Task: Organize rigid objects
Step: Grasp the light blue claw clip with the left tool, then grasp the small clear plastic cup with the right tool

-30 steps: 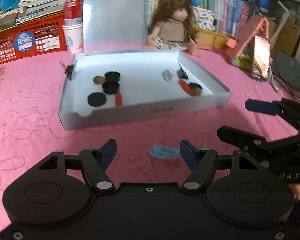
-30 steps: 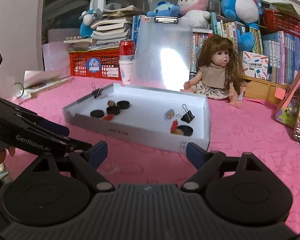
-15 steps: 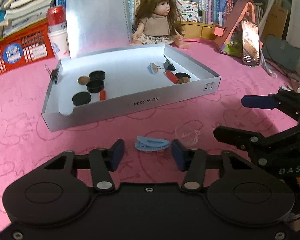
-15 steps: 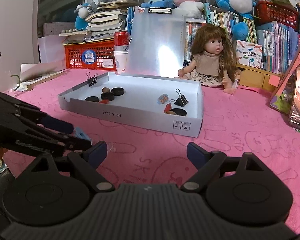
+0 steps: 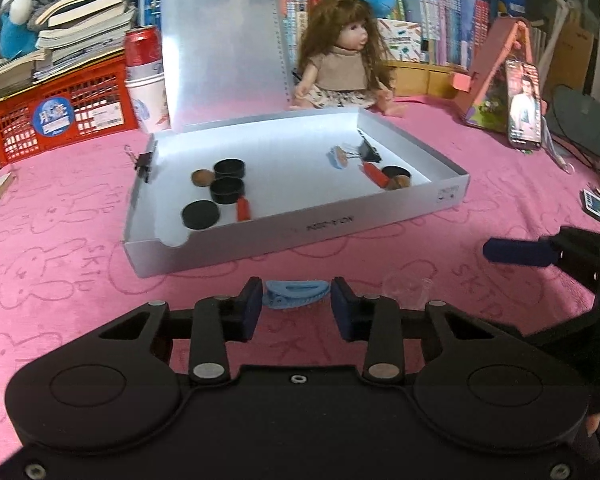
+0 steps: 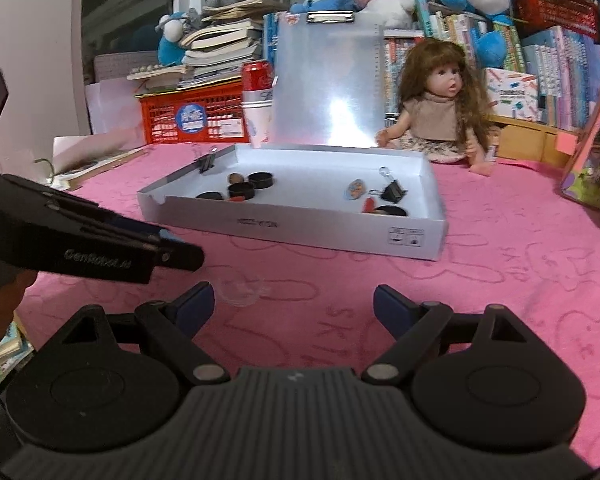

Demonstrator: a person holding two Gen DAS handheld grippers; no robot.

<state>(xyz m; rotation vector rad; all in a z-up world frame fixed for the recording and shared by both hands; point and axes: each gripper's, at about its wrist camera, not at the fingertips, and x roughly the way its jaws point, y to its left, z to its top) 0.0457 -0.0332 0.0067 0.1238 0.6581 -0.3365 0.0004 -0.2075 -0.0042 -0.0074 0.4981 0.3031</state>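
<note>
A blue hair clip [image 5: 294, 294] lies on the pink cloth just in front of the white box [image 5: 300, 229]. My left gripper [image 5: 296, 307] is closing on it, and its blue pads [image 5: 252, 309] meet the clip's two ends. To the right, my right gripper [image 6: 294, 307] stands wide open with only cloth between its fingers. A small clear plastic piece [image 6: 240, 290] lies just ahead of the right gripper's left finger. The clear piece [image 5: 406, 288] also shows in the left wrist view, right of the clip. Inside the box are black caps [image 5: 228, 190], red pieces, a walnut and a binder clip [image 5: 369, 151].
A doll [image 5: 340, 68] sits behind the box, whose lid [image 5: 220, 52] stands upright. At the back left are a red crate [image 5: 60, 116] under stacked books and a red can [image 5: 142, 46] on paper cups. A phone on a stand [image 5: 524, 104] leans at the right.
The left jaws have narrowed from wide apart to the clip's ends, and the clip now sits between the pads instead of ahead of them. The right jaws keep the same width.
</note>
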